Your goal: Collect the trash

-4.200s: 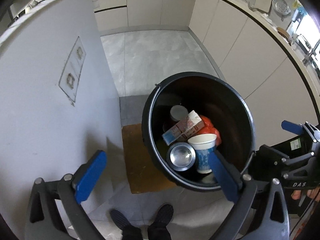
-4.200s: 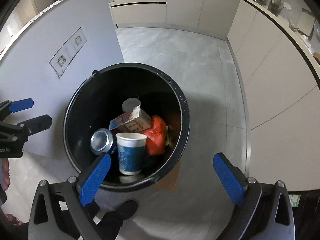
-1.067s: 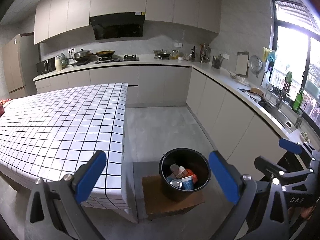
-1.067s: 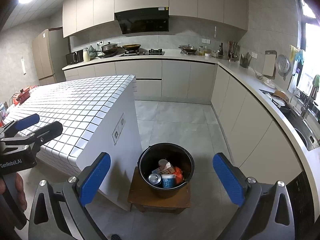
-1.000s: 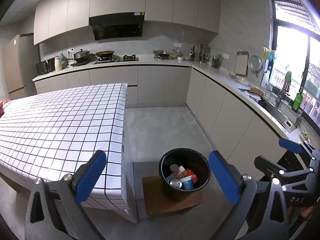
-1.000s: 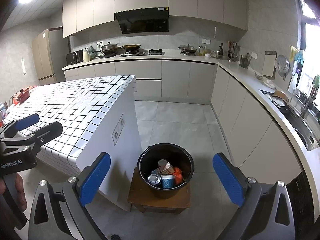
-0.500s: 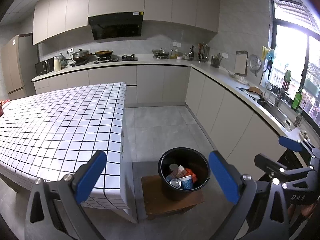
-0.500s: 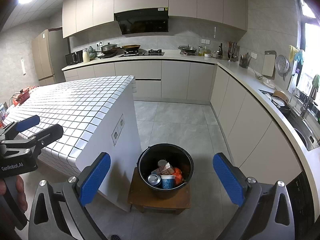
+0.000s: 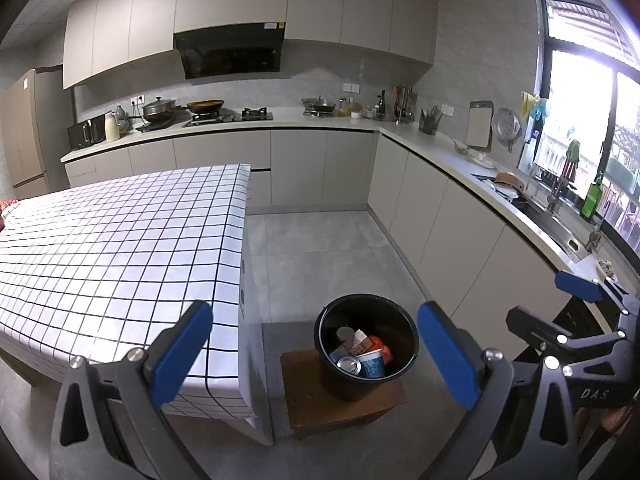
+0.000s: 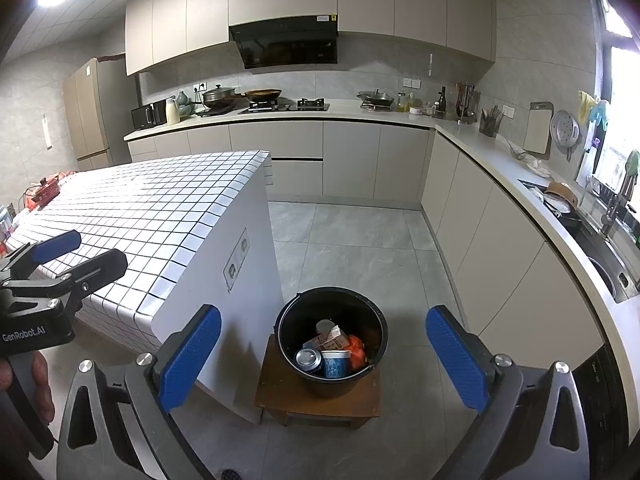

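A black bucket (image 9: 352, 386) (image 10: 332, 388) stands on a low wooden stool (image 9: 344, 410) (image 10: 280, 394) beside the kitchen island. Inside it lie a metal can (image 9: 349, 365) (image 10: 309, 358), a blue-and-white paper cup (image 9: 373, 365) (image 10: 335, 364), a small carton (image 9: 354, 342) (image 10: 326, 340) and an orange wrapper (image 9: 380, 346) (image 10: 356, 350). My left gripper (image 9: 316, 354) (image 10: 80, 256) is open and empty, held high and well back from the bucket. My right gripper (image 10: 323, 356) (image 9: 552, 304) is likewise open and holds nothing.
The island with a white checked cloth (image 9: 120, 240) (image 10: 160, 208) lies left of the bucket. Beige cabinets and a worktop (image 9: 460, 220) run along the right and back walls. Grey floor tiles (image 10: 360, 240) stretch between them. A hand (image 10: 38, 384) holds the left gripper's handle.
Four seconds ago both grippers hung right over the bucket's mouth; they have since risen and drawn back. Over the last second the views only drift slightly.
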### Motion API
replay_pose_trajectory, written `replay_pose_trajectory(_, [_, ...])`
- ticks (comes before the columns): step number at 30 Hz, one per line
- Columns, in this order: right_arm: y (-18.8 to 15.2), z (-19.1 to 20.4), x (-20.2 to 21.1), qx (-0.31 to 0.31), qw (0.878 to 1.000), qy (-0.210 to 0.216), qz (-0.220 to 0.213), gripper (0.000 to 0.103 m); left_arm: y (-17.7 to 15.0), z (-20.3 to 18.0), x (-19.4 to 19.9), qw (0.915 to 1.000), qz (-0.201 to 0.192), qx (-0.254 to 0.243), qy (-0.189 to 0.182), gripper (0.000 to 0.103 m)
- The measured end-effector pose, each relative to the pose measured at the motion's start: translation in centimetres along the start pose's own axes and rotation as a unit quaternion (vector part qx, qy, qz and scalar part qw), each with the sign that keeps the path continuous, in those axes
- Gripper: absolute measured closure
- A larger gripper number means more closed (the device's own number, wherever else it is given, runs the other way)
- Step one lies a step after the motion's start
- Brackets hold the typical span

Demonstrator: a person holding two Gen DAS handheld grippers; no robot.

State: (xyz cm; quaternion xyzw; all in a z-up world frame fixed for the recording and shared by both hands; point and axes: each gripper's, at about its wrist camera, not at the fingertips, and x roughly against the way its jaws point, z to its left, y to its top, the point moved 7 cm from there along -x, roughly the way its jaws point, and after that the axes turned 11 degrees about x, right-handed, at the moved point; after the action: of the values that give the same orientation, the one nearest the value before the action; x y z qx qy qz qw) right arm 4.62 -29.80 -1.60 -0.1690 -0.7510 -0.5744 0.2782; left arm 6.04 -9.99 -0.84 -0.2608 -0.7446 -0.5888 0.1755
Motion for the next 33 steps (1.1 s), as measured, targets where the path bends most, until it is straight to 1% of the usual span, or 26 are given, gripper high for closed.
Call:
replay_pose_trajectory(24, [-0.33, -0.17, -0.03, 0.001, 1.000, 0.004, 0.001, 0.000, -0.50, 0.05, 0.28, 1.0000, 0.001, -0.008, 0.004, 0.000])
replay_pose_trajectory(26, [-0.40, -0.21, 0.02, 0.000, 1.000, 0.004, 0.000, 0.000, -0.60, -0.01, 0.28, 0.9999, 0.001, -0.011, 0.001, 0.000])
replay_pose_trajectory(31, [-0.51, -0.25, 0.01, 0.002, 1.000, 0.003, 0.001, 0.000, -0.29, -0.20, 0.82, 0.9997, -0.013, -0.006, -0.021, 0.000])
replay_pose_trajectory(33, [-0.55, -0.30, -0.01, 0.001, 1.000, 0.003, 0.001, 0.000, -0.18, -0.37, 0.79, 0.9996, -0.012, -0.010, -0.023, 0.000])
